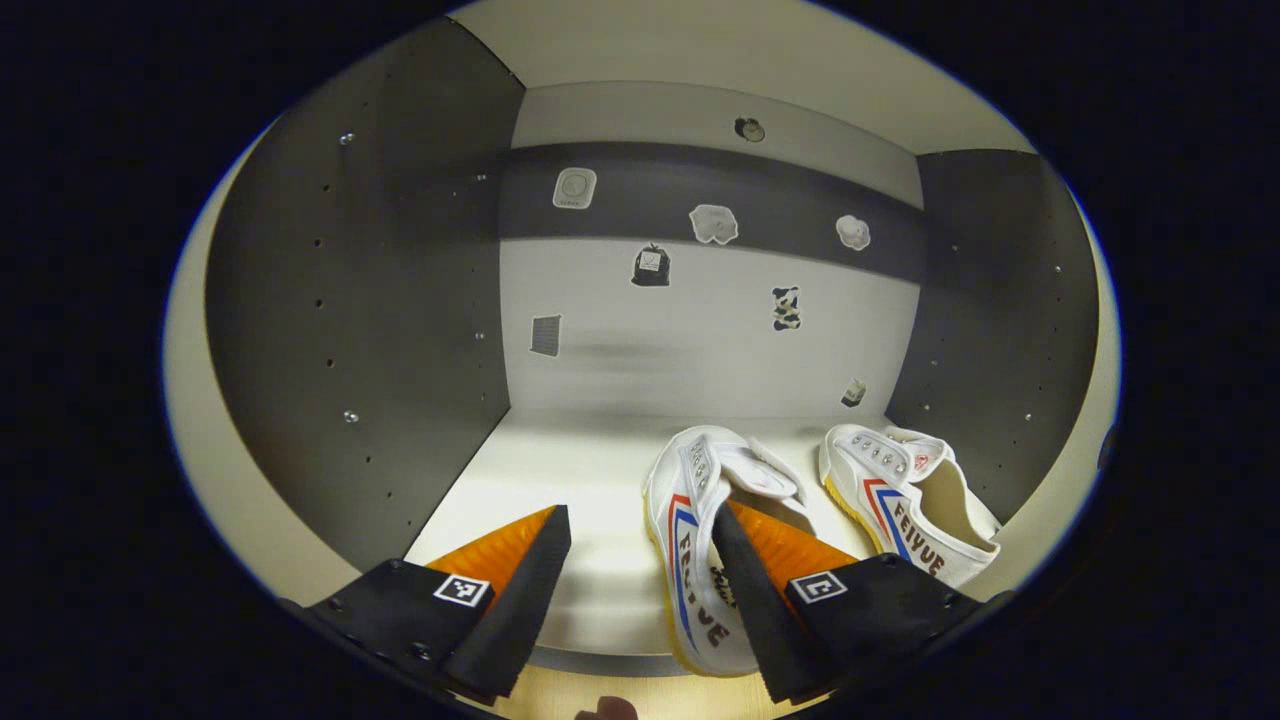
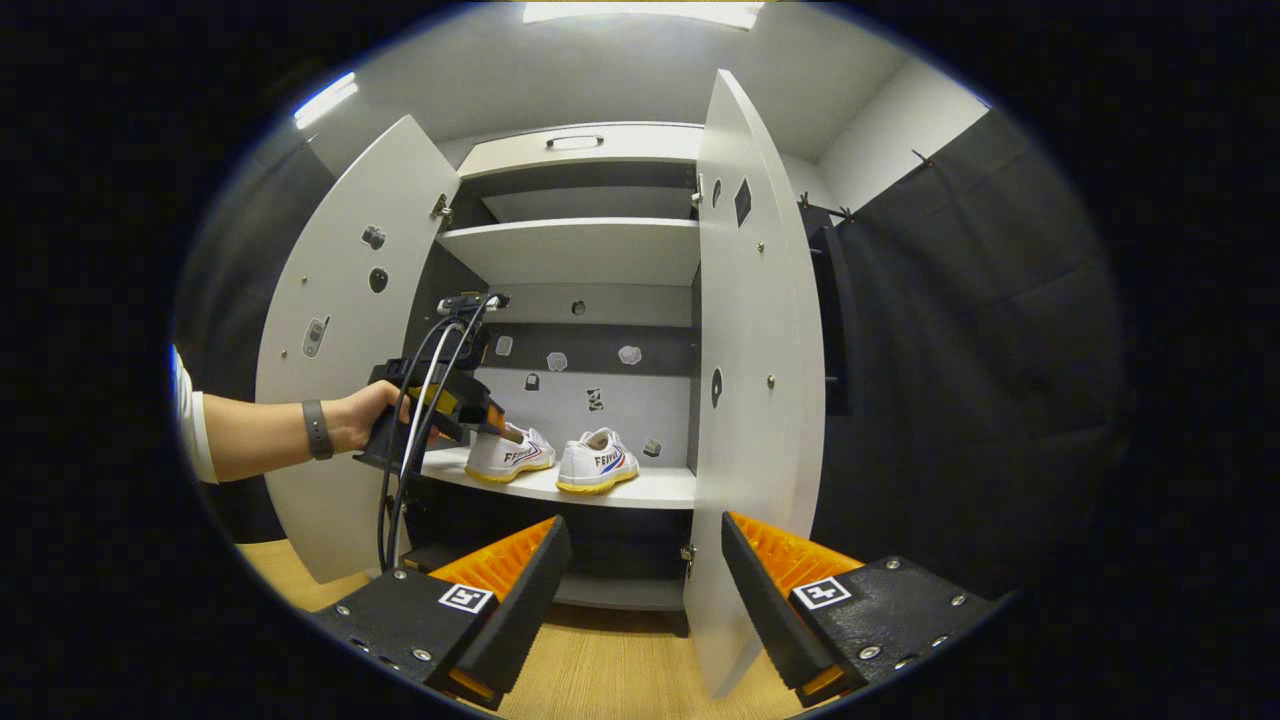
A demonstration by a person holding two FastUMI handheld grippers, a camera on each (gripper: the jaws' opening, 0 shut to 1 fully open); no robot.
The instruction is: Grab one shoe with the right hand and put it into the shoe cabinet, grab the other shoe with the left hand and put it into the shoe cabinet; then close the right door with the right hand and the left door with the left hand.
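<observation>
Two white canvas shoes with red and blue stripes stand side by side on the cabinet shelf (image 1: pixel 560 470). In the left gripper view, the nearer shoe (image 1: pixel 690 570) lies just ahead of my left gripper (image 1: pixel 640 510), which is open; its right finger overlaps that shoe and the gap between the fingers holds nothing. The other shoe (image 1: pixel 915 510) sits further right by the side wall. In the right gripper view, both shoes (image 2: pixel 510 455) (image 2: pixel 598 462) rest on the shelf (image 2: pixel 650 488), a hand holds the left gripper (image 2: pixel 440 410) at the first shoe, and my right gripper (image 2: pixel 642 520) is open and holds nothing.
Both cabinet doors stand open: the left door (image 2: pixel 350 350) behind the person's forearm, the right door (image 2: pixel 760 380) close ahead of my right gripper. Stickers dot the back wall (image 1: pixel 700 330). An upper shelf (image 2: pixel 580 250) sits above. The wooden floor (image 2: pixel 600 670) lies below.
</observation>
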